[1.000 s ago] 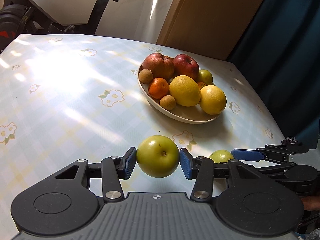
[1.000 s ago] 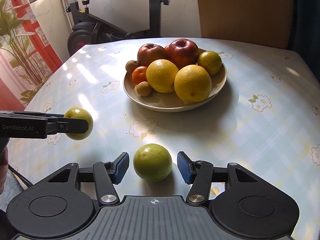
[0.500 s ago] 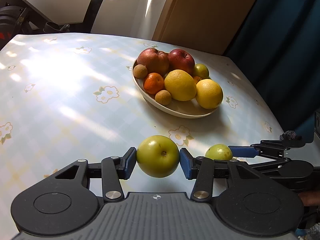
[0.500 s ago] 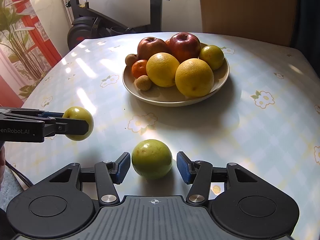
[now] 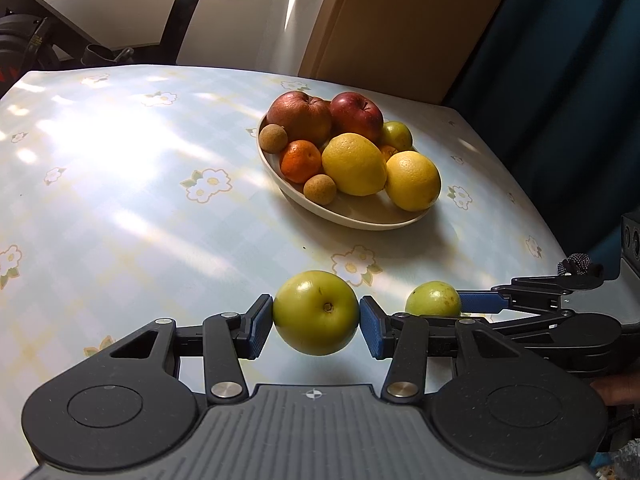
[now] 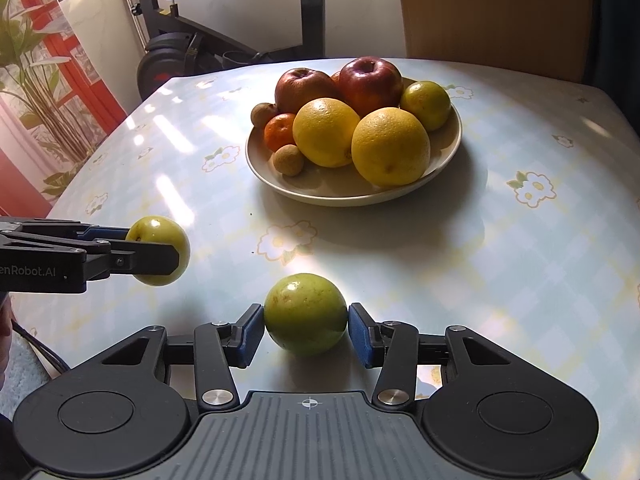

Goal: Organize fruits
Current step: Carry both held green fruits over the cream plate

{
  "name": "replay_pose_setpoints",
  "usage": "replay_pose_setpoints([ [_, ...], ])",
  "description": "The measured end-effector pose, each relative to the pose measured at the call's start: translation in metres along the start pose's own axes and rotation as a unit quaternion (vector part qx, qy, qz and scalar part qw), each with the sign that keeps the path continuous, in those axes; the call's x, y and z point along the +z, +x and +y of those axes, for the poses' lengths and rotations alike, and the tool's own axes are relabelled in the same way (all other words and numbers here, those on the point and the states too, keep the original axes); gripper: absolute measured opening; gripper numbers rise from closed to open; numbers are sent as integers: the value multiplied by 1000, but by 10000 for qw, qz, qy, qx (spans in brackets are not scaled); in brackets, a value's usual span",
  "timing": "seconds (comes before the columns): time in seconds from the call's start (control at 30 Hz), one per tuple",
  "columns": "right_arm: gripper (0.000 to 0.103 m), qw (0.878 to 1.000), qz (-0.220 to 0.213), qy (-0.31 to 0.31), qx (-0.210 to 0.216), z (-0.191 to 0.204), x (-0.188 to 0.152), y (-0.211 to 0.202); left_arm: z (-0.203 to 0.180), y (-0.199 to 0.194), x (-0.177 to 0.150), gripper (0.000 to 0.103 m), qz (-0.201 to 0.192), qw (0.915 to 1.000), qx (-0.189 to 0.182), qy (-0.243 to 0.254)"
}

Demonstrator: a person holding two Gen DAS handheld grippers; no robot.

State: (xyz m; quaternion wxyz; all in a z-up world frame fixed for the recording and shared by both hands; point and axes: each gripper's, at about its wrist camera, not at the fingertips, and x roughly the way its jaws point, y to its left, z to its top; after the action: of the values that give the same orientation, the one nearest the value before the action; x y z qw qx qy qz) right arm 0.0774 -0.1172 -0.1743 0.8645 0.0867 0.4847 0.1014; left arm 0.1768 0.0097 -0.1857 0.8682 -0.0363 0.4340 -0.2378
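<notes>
Fruit is already lying in the plate at the upper middle of both frames: two red apples, two big yellow citrus fruits, one small orange, one greenish fruit at the far right and two little brown round ones. So most of the sorting is looking finished.

Two green apples are remaining outside the plate, both at the lower part of the frames. The left gripper is holding the first green apple between its blue pads, and in the right wrist view this apple is hanging a little above the table at the left edge. The right gripper has just been closing around the second green apple, which is sitting on the tablecloth; both pads are now standing against its sides, so I am judging that the grip is just made, but not yet tested by a lift.

What is remaining, as I am judging: lifting this second apple and carrying both apples to the plate, where free room is showing at the near rim.
</notes>
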Motion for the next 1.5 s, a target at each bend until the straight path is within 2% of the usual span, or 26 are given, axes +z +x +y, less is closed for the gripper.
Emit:
replay_pose_setpoints([
  [0.2, 42, 9999, -111, -18, -8, 1, 1, -6, -1, -1, 1, 50, -13, 10000, -7, 20],
  [0.47, 42, 9989, -473, -5, -31, -2, 12, -25, -3, -8, 11, 50, -156, 9997, -56, 171],
  [0.93, 42, 9935, -1080, -302, -197, -13, 65, -48, -7, -17, 63, 50, -516, 9977, -69, 430],
  [1.17, 42, 9912, -1209, -446, -295, -25, 88, -46, -16, 1, 94, 50, -559, 9958, 6, 728],
  [1.5, 42, 9913, -1129, -631, -247, -41, 116, -12, -14, 49, 125, 50, -251, 9976, -81, 644],
])
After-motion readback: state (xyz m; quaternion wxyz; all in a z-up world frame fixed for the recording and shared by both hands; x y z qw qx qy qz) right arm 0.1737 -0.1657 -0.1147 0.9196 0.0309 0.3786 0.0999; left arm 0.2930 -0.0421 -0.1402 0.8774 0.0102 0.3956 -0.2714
